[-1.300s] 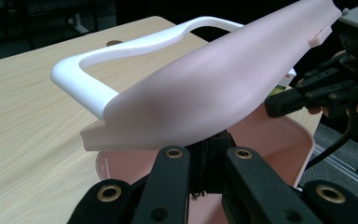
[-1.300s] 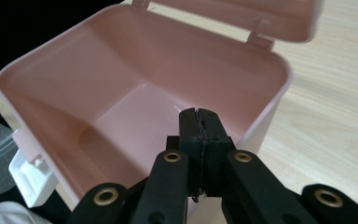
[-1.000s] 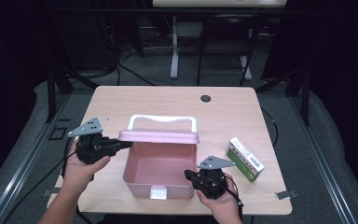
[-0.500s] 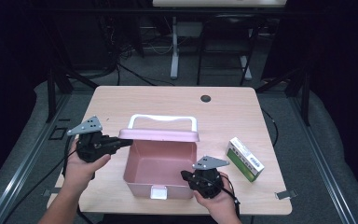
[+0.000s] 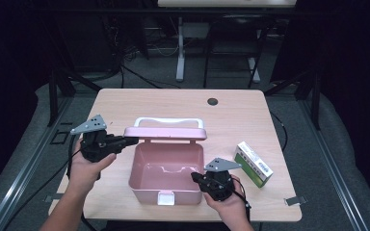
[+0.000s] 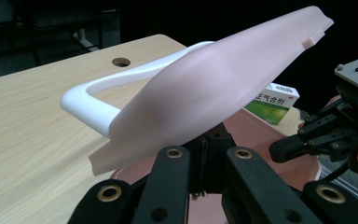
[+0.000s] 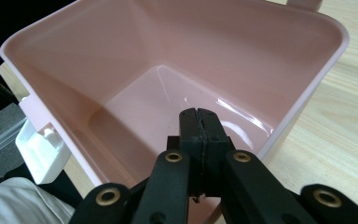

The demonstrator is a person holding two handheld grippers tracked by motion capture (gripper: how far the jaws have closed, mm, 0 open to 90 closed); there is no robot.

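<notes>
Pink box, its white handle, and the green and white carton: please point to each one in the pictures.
Pink box (image 5: 166,166): high view, on its inside floor.
White handle (image 6: 86,95): left gripper view, on the bend of the bar.
Green and white carton (image 5: 253,163): high view, on its top face.

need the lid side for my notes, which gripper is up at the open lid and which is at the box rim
The left gripper is at the raised pink lid; the right gripper sits at the open box's right rim, both shut.
</notes>
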